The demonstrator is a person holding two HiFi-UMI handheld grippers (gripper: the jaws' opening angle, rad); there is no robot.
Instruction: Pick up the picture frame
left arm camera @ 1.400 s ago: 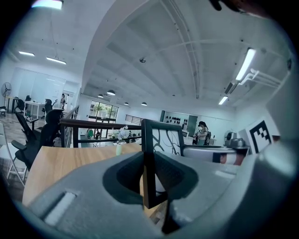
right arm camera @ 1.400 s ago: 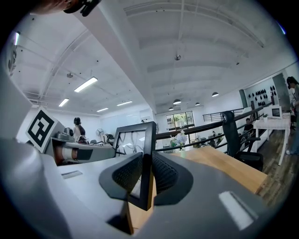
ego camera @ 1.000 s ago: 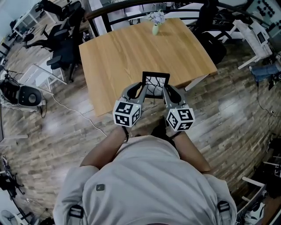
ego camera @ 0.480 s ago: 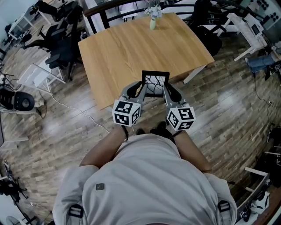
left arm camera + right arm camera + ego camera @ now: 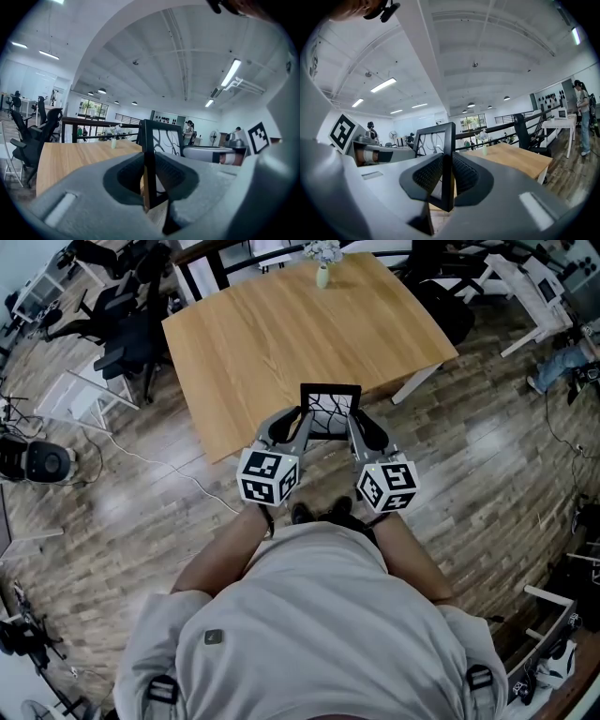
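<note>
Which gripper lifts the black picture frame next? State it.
Neither alone: the left gripper clamps one side edge of the black rectangular picture frame, the right gripper the other. Probably both.

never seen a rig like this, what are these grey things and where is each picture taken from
No robot here: a person holds a gripper in each hand. The overhead picture comes from a camera on the person's head; the other two come from cameras riding on the grippers. The left gripper and the right gripper each clamp their fingers on one side edge of a black picture frame, near the front edge of the wooden table. A small vase stands at its far side.
</note>
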